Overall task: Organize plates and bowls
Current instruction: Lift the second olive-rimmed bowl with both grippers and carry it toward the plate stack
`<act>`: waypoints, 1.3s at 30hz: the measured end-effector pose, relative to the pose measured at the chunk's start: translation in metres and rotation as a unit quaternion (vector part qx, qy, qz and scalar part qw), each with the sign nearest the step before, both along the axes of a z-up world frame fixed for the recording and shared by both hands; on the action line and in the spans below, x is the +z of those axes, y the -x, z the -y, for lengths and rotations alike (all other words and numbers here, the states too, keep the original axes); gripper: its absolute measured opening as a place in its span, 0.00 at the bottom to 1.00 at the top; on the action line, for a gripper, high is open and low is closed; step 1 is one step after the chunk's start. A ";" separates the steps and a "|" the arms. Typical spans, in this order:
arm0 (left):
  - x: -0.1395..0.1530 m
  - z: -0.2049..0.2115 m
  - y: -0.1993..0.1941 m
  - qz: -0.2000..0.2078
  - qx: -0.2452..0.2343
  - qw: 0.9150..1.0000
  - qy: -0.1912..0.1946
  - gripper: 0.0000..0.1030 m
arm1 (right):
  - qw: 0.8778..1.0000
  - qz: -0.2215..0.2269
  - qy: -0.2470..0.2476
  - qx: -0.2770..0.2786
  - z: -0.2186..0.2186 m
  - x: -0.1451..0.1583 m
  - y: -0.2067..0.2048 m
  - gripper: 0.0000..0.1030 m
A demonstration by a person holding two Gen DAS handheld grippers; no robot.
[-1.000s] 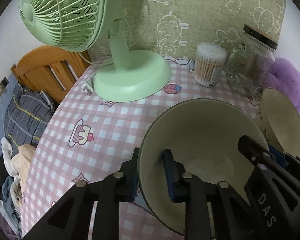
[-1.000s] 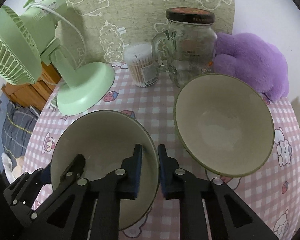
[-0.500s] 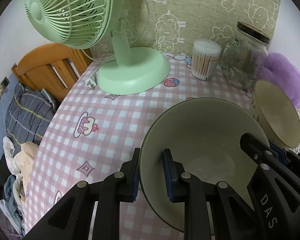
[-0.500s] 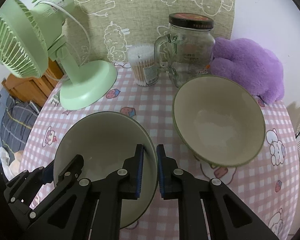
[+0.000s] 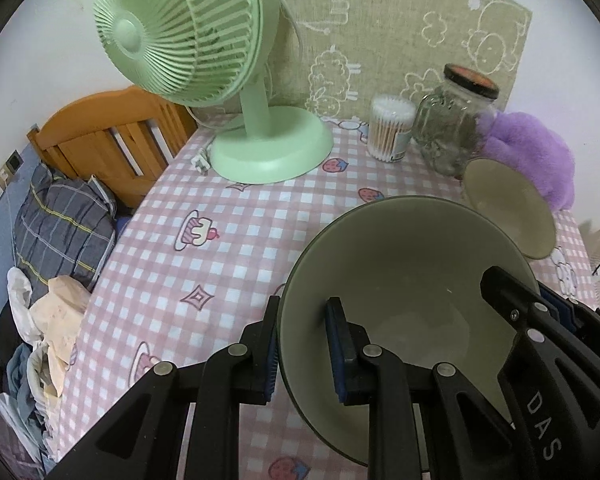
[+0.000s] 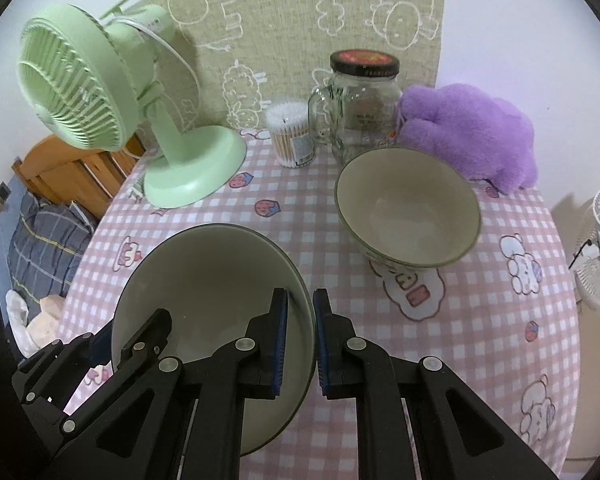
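Both grippers are on the same bowl. Left gripper [image 5: 302, 350] has its jaws pinching the near bowl [image 5: 412, 276] at its left rim, one blue pad outside the wall, one inside. Right gripper [image 6: 300, 342] pinches the opposite rim of that bowl [image 6: 208, 280], again one pad on each side of the wall. In my left wrist view I see the right gripper's black frame at the bowl's far right edge; in the right wrist view the left one shows at lower left.

I read the bowl as raised off the tablecloth [image 5: 204, 264] and tilted toward the cameras, but with the fisheye I can't confirm the underside is fully clear of the cloth.

Second bowl [image 6: 408, 210] sits upright on the cloth, well to the right of the held one and apart from it, just in front of the glass jar [image 6: 364, 104] and the purple plush [image 6: 476, 132]. Cotton swab tub [image 6: 292, 136] stands just left of the jar. Green fan [image 5: 204, 64] stands at the table's back left, its base on the cloth. Both bowls look empty inside.
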State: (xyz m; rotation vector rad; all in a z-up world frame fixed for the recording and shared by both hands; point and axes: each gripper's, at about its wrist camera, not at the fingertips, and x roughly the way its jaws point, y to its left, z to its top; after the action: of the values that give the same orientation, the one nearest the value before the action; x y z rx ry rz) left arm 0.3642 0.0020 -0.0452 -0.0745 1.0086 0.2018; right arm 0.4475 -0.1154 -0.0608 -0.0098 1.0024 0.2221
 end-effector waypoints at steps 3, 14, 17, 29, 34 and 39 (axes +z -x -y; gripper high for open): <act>0.010 -0.002 0.011 0.009 -0.004 1.000 0.001 0.19 | 1.000 0.008 -0.002 -0.005 0.001 0.011 0.013 0.16; 0.046 -0.008 0.060 0.041 -0.035 0.999 0.002 0.19 | 0.999 0.033 0.003 -0.026 0.001 0.051 0.067 0.16; 0.052 -0.011 0.074 0.045 -0.045 0.998 0.005 0.19 | 0.999 0.038 0.005 -0.035 0.000 0.060 0.084 0.16; 0.066 -0.021 0.135 0.059 -0.083 0.995 0.019 0.19 | 0.996 0.053 0.018 -0.070 -0.007 0.082 0.156 0.16; 0.066 -0.025 0.159 0.060 -0.109 0.992 0.026 0.19 | 0.994 0.057 0.024 -0.094 -0.010 0.085 0.189 0.16; 0.059 -0.021 0.180 0.055 -0.137 0.989 0.025 0.20 | 0.991 0.055 0.025 -0.119 -0.007 0.081 0.217 0.15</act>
State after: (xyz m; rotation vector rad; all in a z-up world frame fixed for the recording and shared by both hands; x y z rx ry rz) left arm 0.1837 0.0235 0.0137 0.0067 0.9036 -0.0780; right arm 0.2300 -0.1081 0.0201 0.0512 0.8894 -0.0213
